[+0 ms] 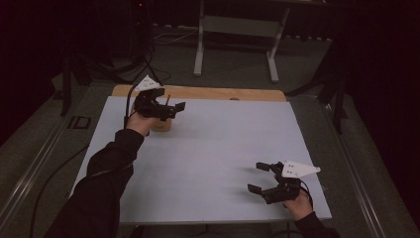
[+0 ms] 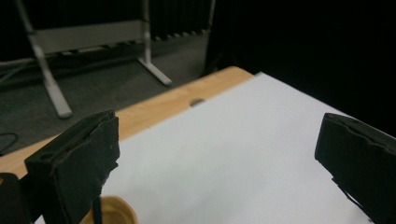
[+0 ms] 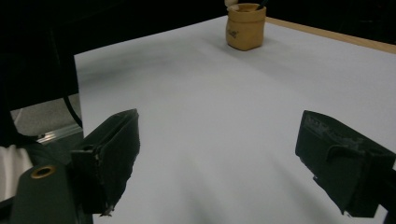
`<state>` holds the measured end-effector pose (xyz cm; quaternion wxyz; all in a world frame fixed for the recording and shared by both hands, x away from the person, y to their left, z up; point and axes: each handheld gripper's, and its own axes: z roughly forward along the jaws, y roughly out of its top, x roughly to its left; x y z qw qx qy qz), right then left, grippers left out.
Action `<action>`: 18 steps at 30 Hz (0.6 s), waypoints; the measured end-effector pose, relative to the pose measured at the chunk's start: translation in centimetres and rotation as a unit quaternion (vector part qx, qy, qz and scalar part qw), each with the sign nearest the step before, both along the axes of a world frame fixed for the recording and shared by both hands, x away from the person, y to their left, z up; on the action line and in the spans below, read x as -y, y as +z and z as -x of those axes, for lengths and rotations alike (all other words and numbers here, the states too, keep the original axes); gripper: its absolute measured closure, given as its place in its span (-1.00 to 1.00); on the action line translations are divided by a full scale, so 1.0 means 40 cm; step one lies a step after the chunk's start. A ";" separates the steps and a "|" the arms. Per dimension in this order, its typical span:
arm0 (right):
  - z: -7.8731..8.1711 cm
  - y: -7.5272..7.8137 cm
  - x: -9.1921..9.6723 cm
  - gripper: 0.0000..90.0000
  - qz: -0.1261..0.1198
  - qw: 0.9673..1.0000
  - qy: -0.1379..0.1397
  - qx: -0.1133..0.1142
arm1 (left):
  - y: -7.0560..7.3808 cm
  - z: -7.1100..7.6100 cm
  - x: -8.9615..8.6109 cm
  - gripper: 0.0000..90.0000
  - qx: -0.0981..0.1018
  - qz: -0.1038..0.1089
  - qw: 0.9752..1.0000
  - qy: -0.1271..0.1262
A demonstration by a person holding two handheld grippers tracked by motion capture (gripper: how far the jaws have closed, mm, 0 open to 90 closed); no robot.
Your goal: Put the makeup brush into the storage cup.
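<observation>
Left tongs (image 1: pixel 171 106) gape wide, empty, above tan pot (image 3: pixel 245 25); release step looks finished. Right tongs (image 1: pixel 261 177) wide, idle. Next: withdraw clear.

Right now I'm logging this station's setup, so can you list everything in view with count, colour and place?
Pot: one, tan, far left part of the white sheet, below the left gripper; a dark thin thing stands in it, too small to name.
White sheet: one, covers most of the table.
Table: one, wooden, its far edge shows past the sheet.
Metal frame: one, pale grey, on the floor beyond the table.
Left gripper: one, black, jaws open, above the pot.
Right gripper: one, black, jaws open, nothing between them, near right of the sheet.
Sleeves: two, dark, bottom edge.
</observation>
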<state>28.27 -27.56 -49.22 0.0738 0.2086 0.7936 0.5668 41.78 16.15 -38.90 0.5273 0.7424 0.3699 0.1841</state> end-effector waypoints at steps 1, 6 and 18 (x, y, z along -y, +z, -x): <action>0.000 0.001 -0.001 -0.70 0.001 1.000 0.001 0.001 | 0.002 0.009 0.000 -0.99 0.002 -0.003 1.000 -0.007; 0.000 0.001 -0.002 -0.70 0.002 1.000 0.003 0.004 | 0.010 0.046 -0.004 -0.99 0.021 0.009 0.999 -0.044; -0.004 0.002 -0.006 -0.70 0.004 1.000 0.004 0.003 | 0.043 0.149 -0.011 -0.99 0.041 -0.004 0.994 -0.103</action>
